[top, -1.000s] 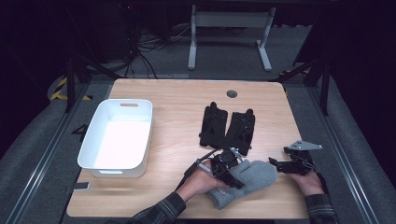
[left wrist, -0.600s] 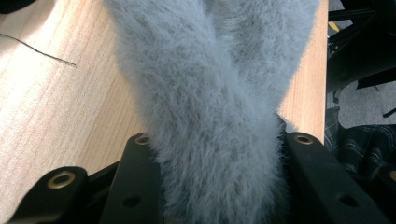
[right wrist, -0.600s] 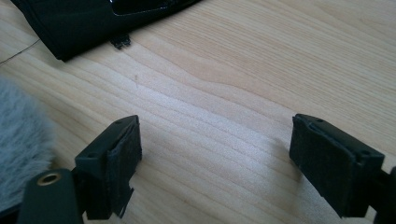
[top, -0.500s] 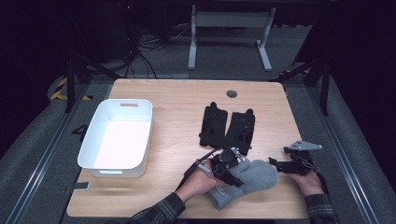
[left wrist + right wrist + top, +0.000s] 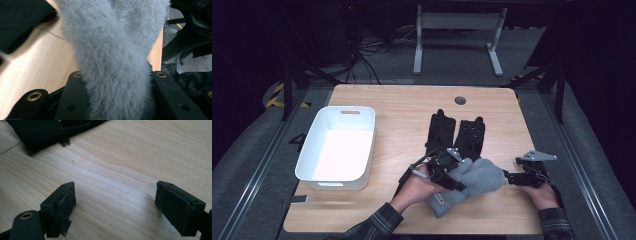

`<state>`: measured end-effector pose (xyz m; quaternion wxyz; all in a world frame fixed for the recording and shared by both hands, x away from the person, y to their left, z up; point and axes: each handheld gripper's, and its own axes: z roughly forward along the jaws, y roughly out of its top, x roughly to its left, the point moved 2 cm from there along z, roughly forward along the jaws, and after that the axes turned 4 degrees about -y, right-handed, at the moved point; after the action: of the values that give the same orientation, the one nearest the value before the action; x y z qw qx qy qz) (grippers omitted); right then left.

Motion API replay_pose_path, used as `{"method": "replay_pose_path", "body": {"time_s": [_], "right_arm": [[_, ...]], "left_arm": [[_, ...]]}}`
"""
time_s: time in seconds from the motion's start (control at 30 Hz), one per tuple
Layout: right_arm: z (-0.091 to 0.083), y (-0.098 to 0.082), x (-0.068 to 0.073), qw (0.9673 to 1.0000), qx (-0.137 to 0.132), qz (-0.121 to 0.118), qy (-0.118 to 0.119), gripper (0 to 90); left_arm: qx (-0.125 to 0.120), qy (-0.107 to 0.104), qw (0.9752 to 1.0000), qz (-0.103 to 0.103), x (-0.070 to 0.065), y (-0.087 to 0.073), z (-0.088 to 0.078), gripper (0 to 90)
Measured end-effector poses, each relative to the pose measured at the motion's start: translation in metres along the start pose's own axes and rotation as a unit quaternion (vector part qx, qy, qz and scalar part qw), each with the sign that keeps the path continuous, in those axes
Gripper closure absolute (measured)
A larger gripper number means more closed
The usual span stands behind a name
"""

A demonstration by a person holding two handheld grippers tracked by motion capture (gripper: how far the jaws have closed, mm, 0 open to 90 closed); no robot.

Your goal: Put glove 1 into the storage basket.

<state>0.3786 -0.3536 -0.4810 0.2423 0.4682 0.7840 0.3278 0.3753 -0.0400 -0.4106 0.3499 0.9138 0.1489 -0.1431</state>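
Note:
A grey fuzzy mitten [image 5: 479, 176] is off the table near the front edge, with my left gripper [image 5: 446, 172] shut on it. In the left gripper view the mitten [image 5: 112, 57] bulges up between the two black jaws, which have just been closing on it. My right gripper [image 5: 508, 176] rests low on the table just right of the mitten. It is open, and in the right gripper view there is bare wood between its pads [image 5: 62, 202]. Two black gloves [image 5: 440, 131] [image 5: 470, 136] lie flat side by side behind the mitten.
A white bin [image 5: 307, 150] stands on the left part of the wooden table [image 5: 402, 105]. A black glove's edge [image 5: 50, 132] lies ahead of the right gripper. A small round dark grommet [image 5: 460, 100] sits near the table's far edge.
My left gripper has risen a little with the grey mitten pinched in it, lifting the mitten off the table. The right gripper has stayed in place.

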Motion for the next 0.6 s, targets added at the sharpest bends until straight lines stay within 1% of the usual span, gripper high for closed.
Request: {"method": "replay_pose_path", "body": {"time_s": [0.1, 0.13, 0.17, 0.27, 0.3, 0.4, 0.5, 0.6], "right_arm": [[0.000, 0.000, 0.000, 1.0000, 0.000, 0.000, 0.000, 17.4], [0.000, 0.000, 0.000, 1.0000, 0.000, 0.000, 0.000, 17.3], [0.000, 0.000, 0.000, 1.0000, 0.000, 0.000, 0.000, 17.4], [0.000, 0.000, 0.000, 1.0000, 0.000, 0.000, 0.000, 17.4], [0.000, 0.000, 0.000, 1.0000, 0.000, 0.000, 0.000, 17.4], [0.000, 0.000, 0.000, 1.0000, 0.000, 0.000, 0.000, 17.4], [0.000, 0.000, 0.000, 1.0000, 0.000, 0.000, 0.000, 17.4], [0.000, 0.000, 0.000, 1.0000, 0.000, 0.000, 0.000, 17.4]], "left_arm": [[-0.012, 0.011, 0.9998, -0.007, 0.004, -0.001, -0.015, 65.3], [-0.015, 0.015, 0.9998, -0.007, 0.006, -0.002, -0.019, 65.3], [-0.021, 0.019, 0.9995, -0.013, 0.007, -0.002, -0.023, 65.3], [-0.026, 0.031, 0.9991, -0.016, 0.011, -0.005, -0.035, 65.2], [-0.029, 0.033, 0.9988, -0.021, 0.012, -0.005, -0.039, 65.2], [-0.035, 0.042, 0.9982, -0.025, 0.016, -0.006, -0.052, 65.0], [-0.043, 0.053, 0.9972, -0.032, 0.020, -0.008, -0.064, 64.9], [-0.052, 0.064, 0.9957, -0.042, 0.024, -0.010, -0.078, 64.9]]}}
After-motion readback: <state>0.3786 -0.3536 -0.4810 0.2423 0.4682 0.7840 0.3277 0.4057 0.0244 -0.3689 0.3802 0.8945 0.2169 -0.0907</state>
